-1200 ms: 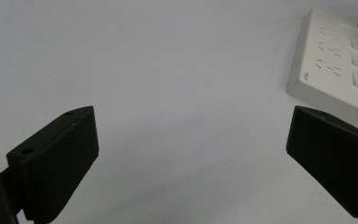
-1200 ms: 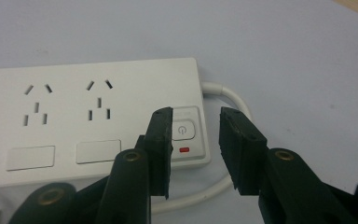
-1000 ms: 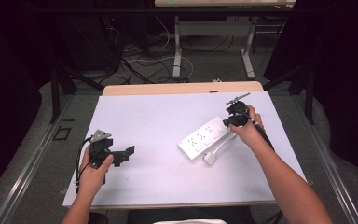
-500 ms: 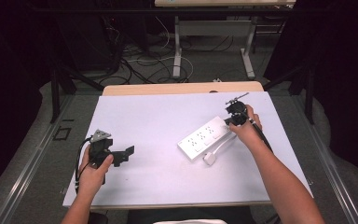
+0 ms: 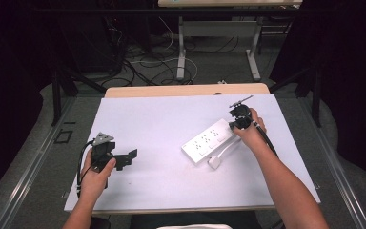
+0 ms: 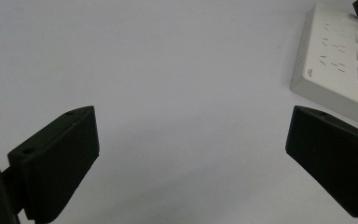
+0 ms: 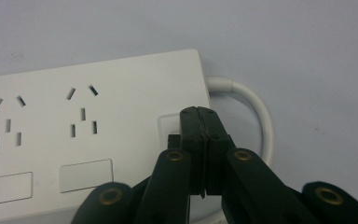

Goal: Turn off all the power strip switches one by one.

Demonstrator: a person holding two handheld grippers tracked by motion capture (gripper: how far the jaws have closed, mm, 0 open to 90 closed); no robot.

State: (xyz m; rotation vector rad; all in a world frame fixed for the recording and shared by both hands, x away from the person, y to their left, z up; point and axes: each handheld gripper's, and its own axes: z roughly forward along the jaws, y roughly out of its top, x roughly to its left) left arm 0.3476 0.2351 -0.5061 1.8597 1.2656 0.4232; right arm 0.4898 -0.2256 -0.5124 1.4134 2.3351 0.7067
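Two grippers on the table, and the right gripper (image 7: 200, 116) is the one doing something: its jaws have just been closing and now sit pressed flat together with nothing between them, the joined tip resting on a small square switch (image 7: 170, 125) at the cable end of the white power strip (image 5: 208, 141). My guess is it's using the closed tip as a poking finger to press that switch, so the press looks like it's happening right about now. The power strip lies at an angle on the right half of the white table (image 5: 162, 119), with its white cord (image 7: 256, 112) looping out of the end and the plug (image 5: 214, 162) lying just beside it. The left gripper (image 5: 124, 158) hangs over the left side, well apart from the strip, jaws wide and holding nothing. Compared with a second ago, hardly anything differs in the high view: strip, cord and both hands sit in the same spots, only the right jaws are now together.
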